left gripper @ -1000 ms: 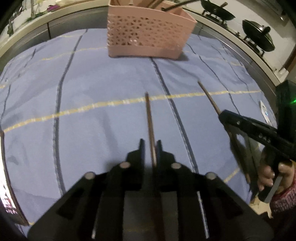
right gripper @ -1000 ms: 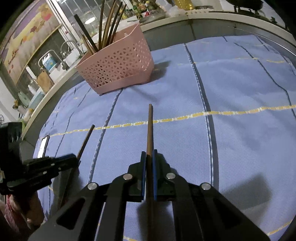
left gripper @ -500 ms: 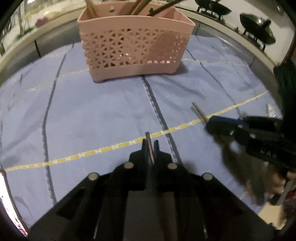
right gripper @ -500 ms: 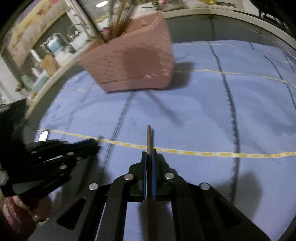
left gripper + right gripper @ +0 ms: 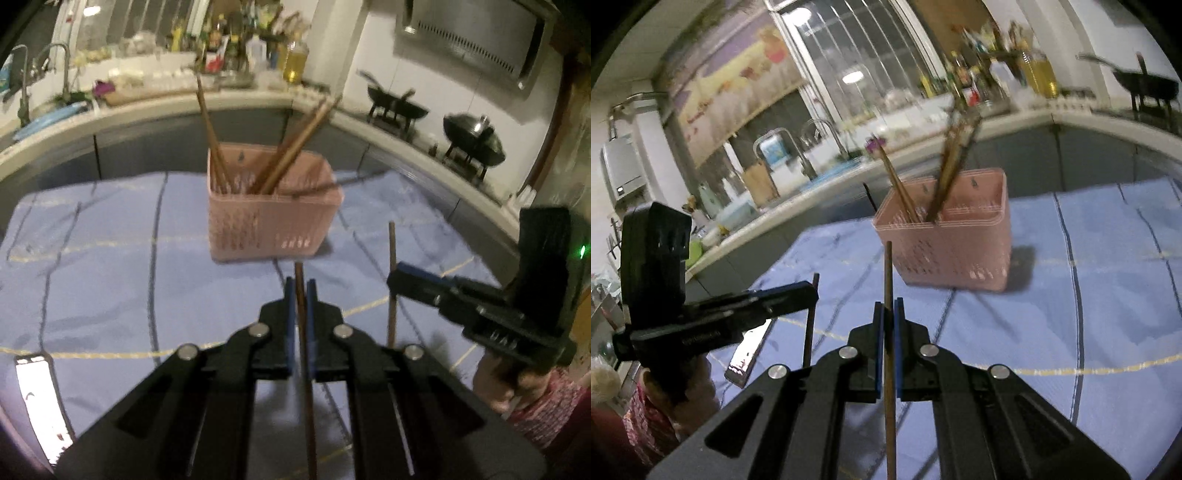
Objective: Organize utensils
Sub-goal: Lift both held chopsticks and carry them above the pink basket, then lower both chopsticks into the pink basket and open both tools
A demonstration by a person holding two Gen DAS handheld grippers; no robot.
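Observation:
A pink perforated basket stands on the blue cloth, holding several brown chopsticks; it also shows in the right wrist view. My left gripper is shut on a brown chopstick, held above the cloth, short of the basket. My right gripper is shut on another brown chopstick, pointing up toward the basket. The right gripper shows in the left wrist view with its chopstick nearly upright. The left gripper shows in the right wrist view.
A blue striped cloth covers the table. A phone lies at the cloth's near left edge, also in the right wrist view. A counter with bottles, a sink and woks runs behind.
Both grippers have lifted off the cloth with their chopsticks and tilted up. The basket now appears farther and lower, and the kitchen behind is in view.

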